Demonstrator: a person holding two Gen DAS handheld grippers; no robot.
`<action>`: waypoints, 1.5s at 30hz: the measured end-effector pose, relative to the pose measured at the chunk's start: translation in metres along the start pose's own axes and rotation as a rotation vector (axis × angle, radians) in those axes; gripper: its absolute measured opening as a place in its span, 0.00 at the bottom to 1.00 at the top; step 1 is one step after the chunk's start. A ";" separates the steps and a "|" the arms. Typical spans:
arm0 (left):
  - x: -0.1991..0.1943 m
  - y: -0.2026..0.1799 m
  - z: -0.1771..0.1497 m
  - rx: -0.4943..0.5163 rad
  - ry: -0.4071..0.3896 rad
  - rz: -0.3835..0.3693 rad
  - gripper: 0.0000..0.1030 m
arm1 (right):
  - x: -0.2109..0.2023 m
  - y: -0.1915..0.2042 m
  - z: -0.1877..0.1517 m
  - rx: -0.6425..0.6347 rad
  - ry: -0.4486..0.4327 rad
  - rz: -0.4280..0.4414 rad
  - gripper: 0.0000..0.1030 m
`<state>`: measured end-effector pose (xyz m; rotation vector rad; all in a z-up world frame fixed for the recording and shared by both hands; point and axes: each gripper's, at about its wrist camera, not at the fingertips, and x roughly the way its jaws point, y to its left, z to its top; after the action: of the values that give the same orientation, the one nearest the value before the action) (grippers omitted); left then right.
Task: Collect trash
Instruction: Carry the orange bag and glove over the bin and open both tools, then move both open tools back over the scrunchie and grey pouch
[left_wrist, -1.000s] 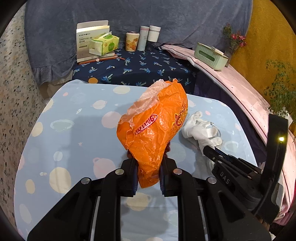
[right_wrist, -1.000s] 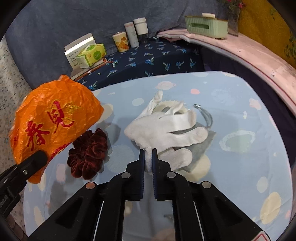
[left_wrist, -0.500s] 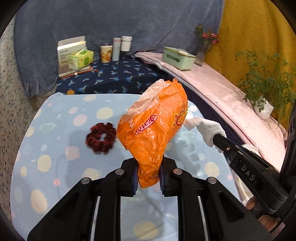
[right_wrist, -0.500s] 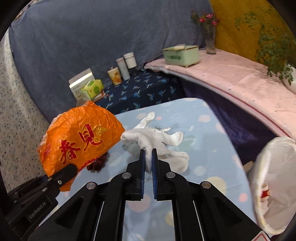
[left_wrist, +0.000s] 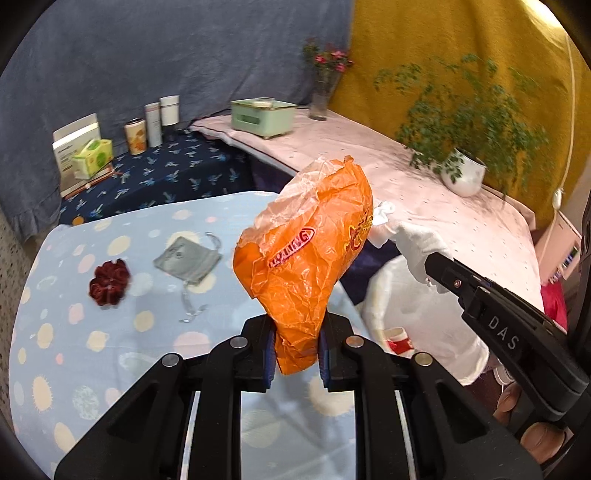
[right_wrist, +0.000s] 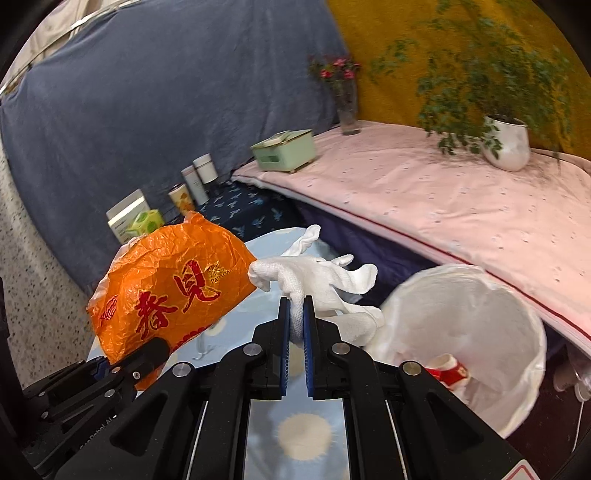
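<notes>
With a red-and-white paper cup (right_wrist: 448, 367) already in the white-lined bin (right_wrist: 517, 306), your left fingers (left_wrist: 295, 349) clamp the crinkled orange plastic bag (left_wrist: 306, 258) and your right fingers (right_wrist: 295, 328) the white cloth glove (right_wrist: 317, 277); neither is dropped yet.

The bag (left_wrist: 310, 254) is orange with red lettering (crinkled plastic). The glove (right_wrist: 317, 280) is white. The worktop (left_wrist: 110, 354) is pale blue, pastel-dotted.

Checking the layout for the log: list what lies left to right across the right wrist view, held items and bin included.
Orange bag → white glove → lined bin. On the pink cover behind: green box, vase, potted plant.
</notes>
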<state>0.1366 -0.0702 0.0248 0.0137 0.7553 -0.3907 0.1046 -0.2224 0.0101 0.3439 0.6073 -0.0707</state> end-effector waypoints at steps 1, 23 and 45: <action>0.001 -0.006 0.000 0.008 0.003 -0.005 0.17 | -0.005 -0.010 0.000 0.011 -0.005 -0.008 0.06; 0.036 -0.126 -0.016 0.163 0.078 -0.095 0.20 | -0.041 -0.123 -0.018 0.154 -0.025 -0.103 0.06; 0.032 -0.094 -0.019 0.100 0.058 -0.024 0.54 | -0.048 -0.102 -0.017 0.118 -0.053 -0.126 0.43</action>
<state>0.1123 -0.1657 0.0017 0.1103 0.7936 -0.4518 0.0389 -0.3141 -0.0057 0.4161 0.5729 -0.2365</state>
